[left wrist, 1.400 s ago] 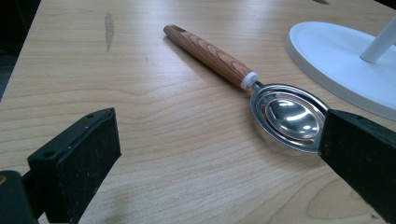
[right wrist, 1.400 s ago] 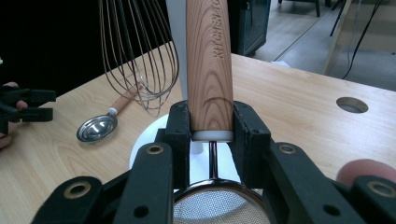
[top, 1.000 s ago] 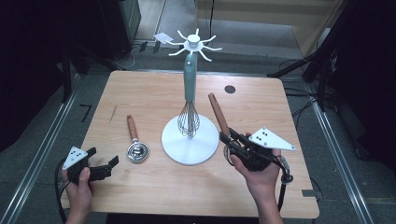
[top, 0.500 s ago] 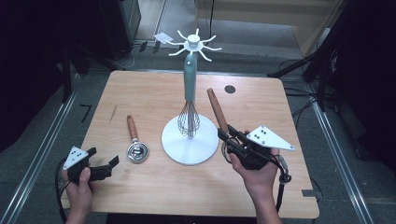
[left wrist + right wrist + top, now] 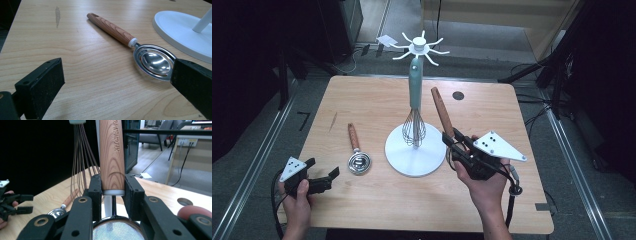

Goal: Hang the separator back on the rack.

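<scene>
While the right gripper (image 5: pixel 451 141) pinches a wooden-handled strainer (image 5: pixel 441 111) at the base of its handle, fingers (image 5: pixel 96 192) clamped on either side, the handle rises tilted just beside the white stand (image 5: pixel 414 150), where a whisk (image 5: pixel 414 127) hangs (its wires show behind the handle in the right gripper view). The strainer's mesh (image 5: pixel 117 230) sits low between the gripper's arms. At the table's (image 5: pixel 377 100) near left corner, the left gripper (image 5: pixel 329 176) rests with fingers (image 5: pixel 42 82) spread, apart from a wooden-handled scoop (image 5: pixel 140 47) lying flat near the stand's base.
</scene>
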`<state>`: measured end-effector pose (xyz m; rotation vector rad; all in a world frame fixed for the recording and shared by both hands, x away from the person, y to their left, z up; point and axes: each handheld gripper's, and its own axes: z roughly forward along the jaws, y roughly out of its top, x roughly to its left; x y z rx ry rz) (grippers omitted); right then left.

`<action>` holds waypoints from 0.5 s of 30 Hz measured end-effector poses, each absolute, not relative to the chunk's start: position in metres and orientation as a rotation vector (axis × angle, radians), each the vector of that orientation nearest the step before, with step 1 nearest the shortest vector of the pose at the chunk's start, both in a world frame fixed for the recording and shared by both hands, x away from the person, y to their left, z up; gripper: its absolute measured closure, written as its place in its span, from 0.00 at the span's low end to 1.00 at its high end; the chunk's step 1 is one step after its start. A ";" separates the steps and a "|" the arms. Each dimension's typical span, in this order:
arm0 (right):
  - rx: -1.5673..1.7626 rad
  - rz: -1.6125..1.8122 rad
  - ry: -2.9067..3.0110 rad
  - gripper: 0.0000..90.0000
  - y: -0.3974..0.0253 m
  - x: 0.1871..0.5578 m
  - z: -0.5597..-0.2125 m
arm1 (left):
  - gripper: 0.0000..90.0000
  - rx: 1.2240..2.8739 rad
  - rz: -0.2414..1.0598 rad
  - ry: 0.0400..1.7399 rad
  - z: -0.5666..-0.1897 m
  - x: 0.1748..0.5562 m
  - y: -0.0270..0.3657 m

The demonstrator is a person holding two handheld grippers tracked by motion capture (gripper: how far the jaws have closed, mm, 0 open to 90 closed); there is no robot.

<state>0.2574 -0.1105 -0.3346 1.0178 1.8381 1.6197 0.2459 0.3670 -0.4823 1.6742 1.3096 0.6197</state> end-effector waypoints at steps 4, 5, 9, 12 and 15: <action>1.007 1.626 1.820 0.80 -0.107 0.256 -0.329 | 0.00 1.670 0.618 1.311 -0.482 0.246 0.367; 1.001 1.626 1.813 0.80 -0.107 0.256 -0.328 | 0.00 1.670 0.618 1.310 -0.482 0.246 0.367; 0.997 1.640 1.788 0.80 -0.105 0.256 -0.324 | 0.00 1.670 0.617 1.311 -0.482 0.246 0.367; 0.993 1.649 1.772 0.80 -0.105 0.255 -0.321 | 0.00 1.670 0.617 1.311 -0.482 0.246 0.367; 0.988 1.653 1.750 0.80 -0.105 0.254 -0.318 | 0.00 1.669 0.618 1.312 -0.482 0.246 0.367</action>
